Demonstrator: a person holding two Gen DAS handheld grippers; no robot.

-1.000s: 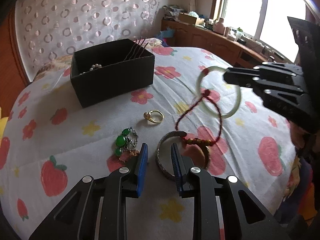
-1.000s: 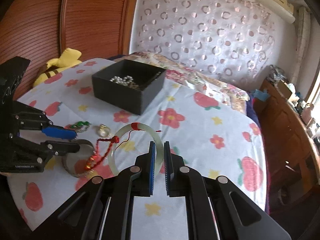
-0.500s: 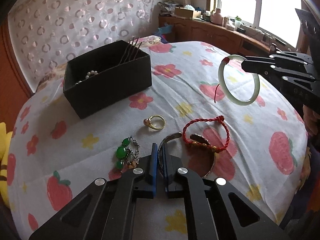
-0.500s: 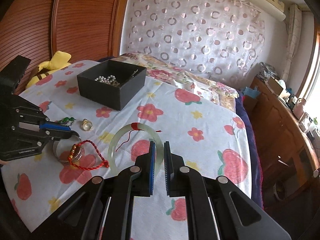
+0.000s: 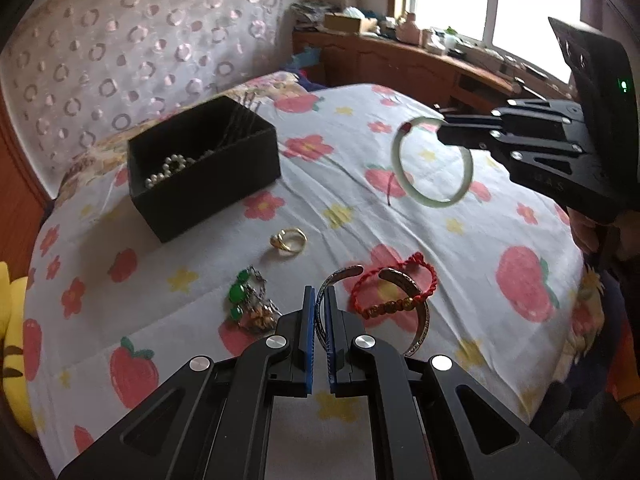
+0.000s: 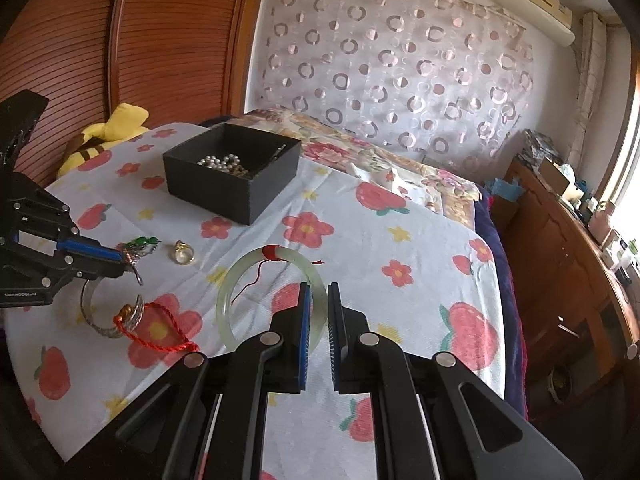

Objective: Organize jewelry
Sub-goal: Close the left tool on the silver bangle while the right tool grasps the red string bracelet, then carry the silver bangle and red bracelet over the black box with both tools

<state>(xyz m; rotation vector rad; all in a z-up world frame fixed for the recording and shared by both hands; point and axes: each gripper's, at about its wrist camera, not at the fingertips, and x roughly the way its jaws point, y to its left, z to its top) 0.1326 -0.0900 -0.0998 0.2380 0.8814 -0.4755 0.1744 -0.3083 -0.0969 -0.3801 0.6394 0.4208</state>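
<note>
My left gripper (image 5: 319, 296) is shut on the rim of a silver cuff bangle (image 5: 416, 328) that rests on the bed sheet. A red cord bracelet (image 5: 394, 304) lies across that bangle. My right gripper (image 6: 319, 296) is shut on a pale green jade bangle (image 6: 228, 300) with a red thread, held in the air above the sheet; it also shows in the left wrist view (image 5: 404, 176). A gold ring (image 5: 289, 240) and green-stone jewelry (image 5: 240, 300) lie on the sheet. A black box (image 5: 208, 176) holds a pearl strand (image 5: 166, 168).
The bed is covered by a white sheet with red fruit and flower prints (image 5: 360, 208). A yellow plush toy (image 6: 108, 128) lies at the bed's far left. A wooden cabinet (image 6: 560, 240) stands along the right under a window.
My left gripper closed on the silver bangle. My right gripper lifted the jade bangle up and away; the red cord bracelet slipped off it and now lies on the silver bangle.
</note>
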